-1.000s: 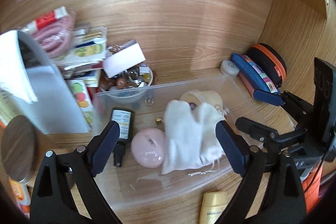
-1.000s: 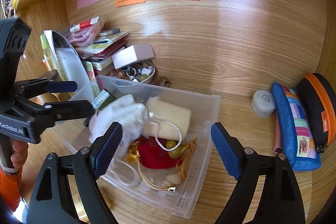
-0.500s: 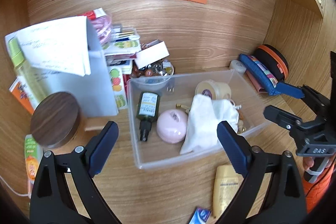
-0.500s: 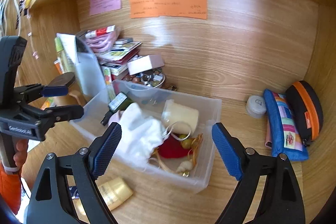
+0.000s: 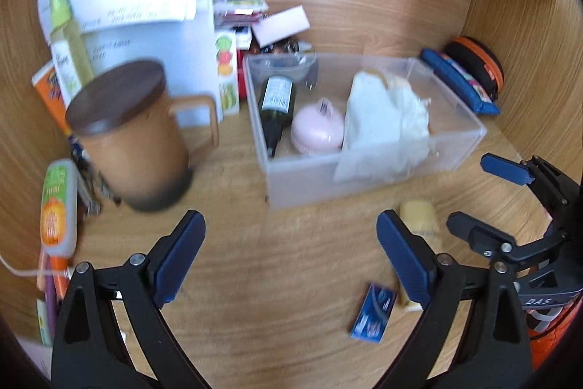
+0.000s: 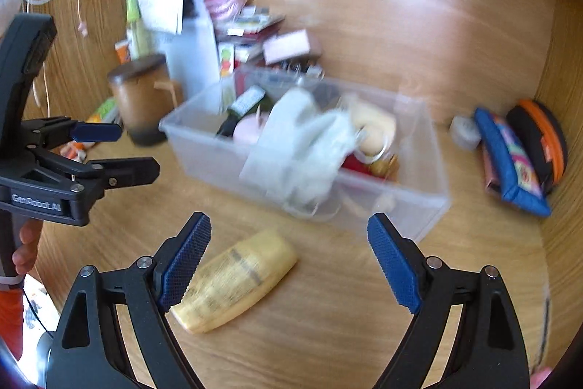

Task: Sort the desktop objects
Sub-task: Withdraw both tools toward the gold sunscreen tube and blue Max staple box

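A clear plastic bin (image 5: 368, 185) (image 6: 430, 206) stands on the wooden desk, holding a dark bottle (image 5: 276, 104), a pink round case (image 5: 317, 130), a white cloth pouch (image 5: 382, 130) (image 6: 302, 148) and small trinkets. A yellow tube (image 6: 237, 283) (image 5: 419, 217) lies on the desk in front of the bin. A small blue packet (image 5: 373, 312) lies nearer. My left gripper (image 5: 291, 257) is open and empty above bare desk. My right gripper (image 6: 288, 261) is open and empty, with the yellow tube just beyond its left finger.
A brown lidded mug (image 5: 135, 141) (image 6: 140, 97) stands left of the bin. Behind it are a white file box (image 5: 153, 35), stacked packets and a pink box (image 5: 280, 24). Blue and black-orange pouches (image 6: 517, 155) lean at the right wall. An orange-green tube (image 5: 58, 206) lies far left.
Both grippers have pulled back and up from the bin. The mug, yellow tube and blue packet have come into view. Both stay open and empty.
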`<state>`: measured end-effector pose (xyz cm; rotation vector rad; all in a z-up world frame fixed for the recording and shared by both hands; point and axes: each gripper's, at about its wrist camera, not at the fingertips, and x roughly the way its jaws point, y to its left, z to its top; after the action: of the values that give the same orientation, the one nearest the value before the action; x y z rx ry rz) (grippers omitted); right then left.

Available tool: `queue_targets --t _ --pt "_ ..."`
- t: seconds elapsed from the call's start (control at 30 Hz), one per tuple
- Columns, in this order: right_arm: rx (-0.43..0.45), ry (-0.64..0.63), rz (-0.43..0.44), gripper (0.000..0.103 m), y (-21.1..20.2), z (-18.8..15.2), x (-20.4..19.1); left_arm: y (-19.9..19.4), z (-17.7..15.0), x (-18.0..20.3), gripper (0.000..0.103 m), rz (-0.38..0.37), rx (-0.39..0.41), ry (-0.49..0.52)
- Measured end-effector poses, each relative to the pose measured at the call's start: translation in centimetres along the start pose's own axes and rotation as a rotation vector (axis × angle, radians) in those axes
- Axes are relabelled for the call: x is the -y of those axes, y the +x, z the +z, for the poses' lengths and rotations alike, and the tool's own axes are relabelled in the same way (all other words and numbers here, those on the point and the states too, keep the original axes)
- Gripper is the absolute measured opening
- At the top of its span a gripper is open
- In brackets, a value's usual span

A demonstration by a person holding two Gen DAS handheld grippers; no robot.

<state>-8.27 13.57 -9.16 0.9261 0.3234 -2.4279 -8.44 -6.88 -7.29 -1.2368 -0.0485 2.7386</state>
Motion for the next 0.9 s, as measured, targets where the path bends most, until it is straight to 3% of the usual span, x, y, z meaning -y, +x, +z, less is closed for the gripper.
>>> queue_targets --t 0.4,0.73,0.9 --pt "-0.111 -0.02 -0.022 0.086 3.1 -2.4 -3.1 -0.2 -4.5 -0.9 0.096 -0.006 -0.053 -0.008" --pt "-0.142 0.0 0.006 0.083 3.2 -3.2 -2.3 -0.6 -6.4 0.4 0.096 -0.058 -0.069 0.044" --pt "-0.162 -0.001 0.001 0.06 3.3 -3.7 -1.0 -0.8 -6.7 2.1 0.096 -0.089 -0.067 0.098"
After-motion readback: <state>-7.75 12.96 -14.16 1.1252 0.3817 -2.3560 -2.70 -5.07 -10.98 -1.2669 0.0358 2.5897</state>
